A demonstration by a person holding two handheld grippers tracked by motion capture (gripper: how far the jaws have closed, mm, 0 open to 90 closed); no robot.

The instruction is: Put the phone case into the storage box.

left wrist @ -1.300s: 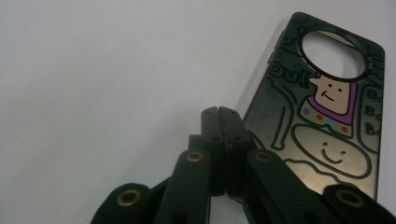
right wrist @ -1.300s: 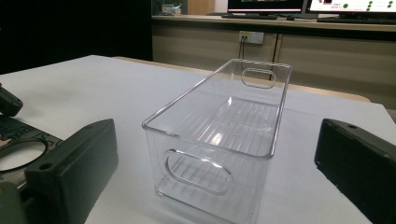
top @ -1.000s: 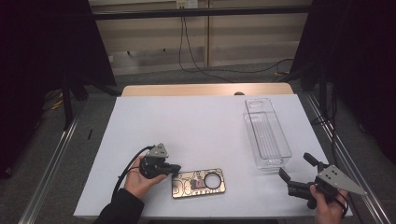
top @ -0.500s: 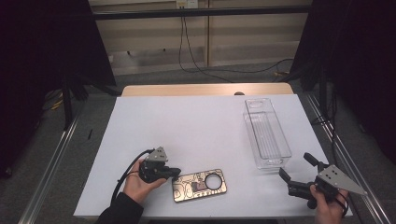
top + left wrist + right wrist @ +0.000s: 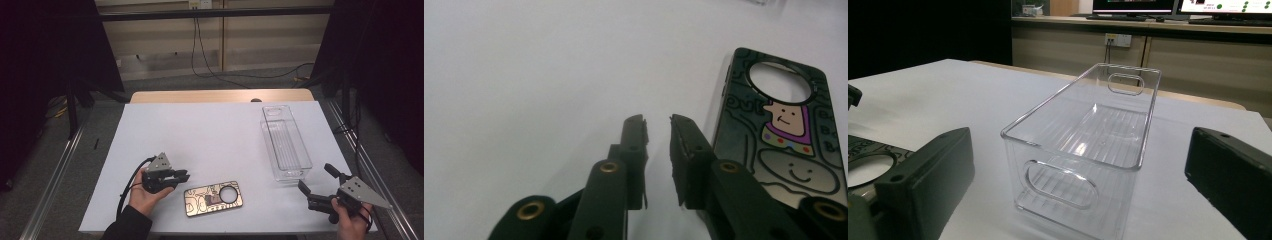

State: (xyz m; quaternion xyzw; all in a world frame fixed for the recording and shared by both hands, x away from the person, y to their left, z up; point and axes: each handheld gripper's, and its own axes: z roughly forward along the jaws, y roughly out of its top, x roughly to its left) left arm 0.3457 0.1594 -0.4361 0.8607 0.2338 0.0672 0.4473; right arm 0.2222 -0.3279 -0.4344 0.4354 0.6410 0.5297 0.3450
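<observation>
Lying flat on the white counter (image 5: 220, 135), the phone case (image 5: 213, 198) sits just beside your left tool (image 5: 181, 176), whose jaws have just been opening, nothing between them.

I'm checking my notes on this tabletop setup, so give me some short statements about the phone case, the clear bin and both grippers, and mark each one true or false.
1. The dark illustrated phone case lies flat on the white table. True.
2. The clear plastic bin holds the case. False: the bin is empty.
3. The left gripper clamps the case. False: its jaws, which have just been opening, have a small gap with nothing between them, and the case lies beside them.
4. The right gripper stands wide open near the bin. True.
</observation>
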